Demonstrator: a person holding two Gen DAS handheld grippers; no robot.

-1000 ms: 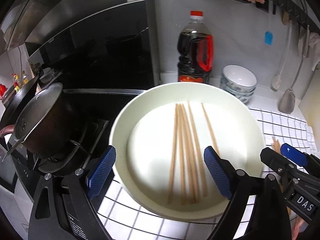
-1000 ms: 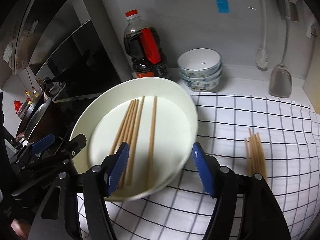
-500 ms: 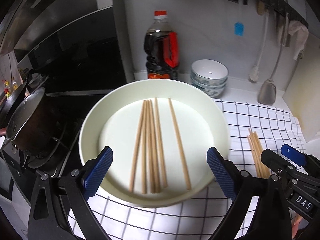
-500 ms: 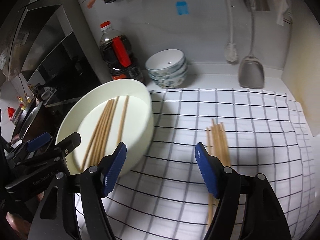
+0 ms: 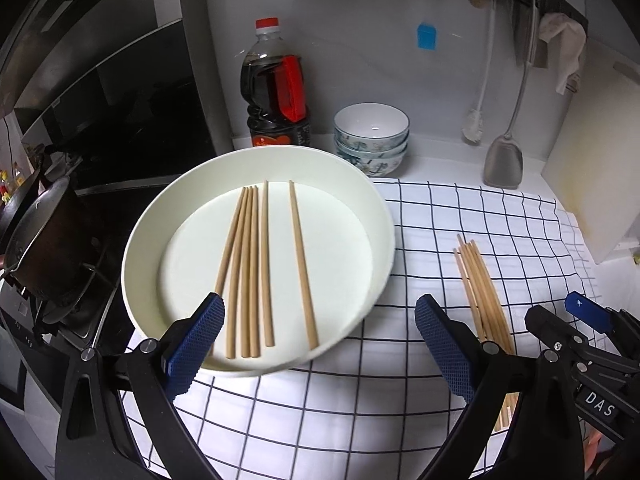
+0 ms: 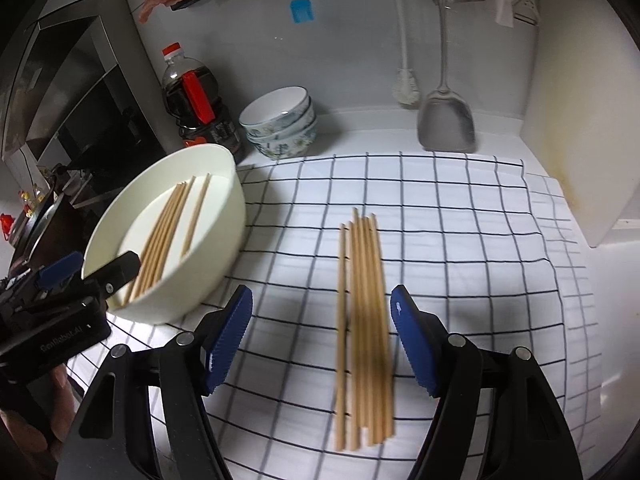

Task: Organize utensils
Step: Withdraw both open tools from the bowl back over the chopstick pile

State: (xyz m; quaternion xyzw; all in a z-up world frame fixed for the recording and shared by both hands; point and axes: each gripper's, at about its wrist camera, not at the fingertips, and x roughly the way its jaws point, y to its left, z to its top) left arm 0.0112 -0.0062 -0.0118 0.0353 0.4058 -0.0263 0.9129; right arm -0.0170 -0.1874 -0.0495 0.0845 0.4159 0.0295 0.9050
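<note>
A white cloth with a dark grid pattern (image 6: 440, 216) covers the pale kitchen counter. On the cloth's left edge, beside the black stove, sits a round, cream-white shallow dish (image 5: 376, 216). Six light wooden chopsticks (image 5: 256, 264) lie flat inside the dish, five close together and one a little apart to their right, all running from the near rim toward the far rim.

A second bundle of light wooden chopsticks (image 6: 362, 320) lies directly on the cloth near its middle, well apart from the dish and roughly parallel to those inside it.

The left gripper (image 5: 320, 344), black with blue ribbed pads, stands with its jaws wide apart above the dish's near rim; nothing is between them. The right gripper (image 6: 322, 336) also has its jaws apart, spread over the near part of the bundle on the cloth, without touching it.

Along the counter's back edge, against the grey wall, stand a dark soy-sauce bottle with a red cap (image 5: 276, 92) and a stack of patterned white bowls (image 5: 372, 136). A metal spatula (image 6: 446, 120) hangs at the wall. A dark metal pot (image 5: 44, 244) sits on the stove.
</note>
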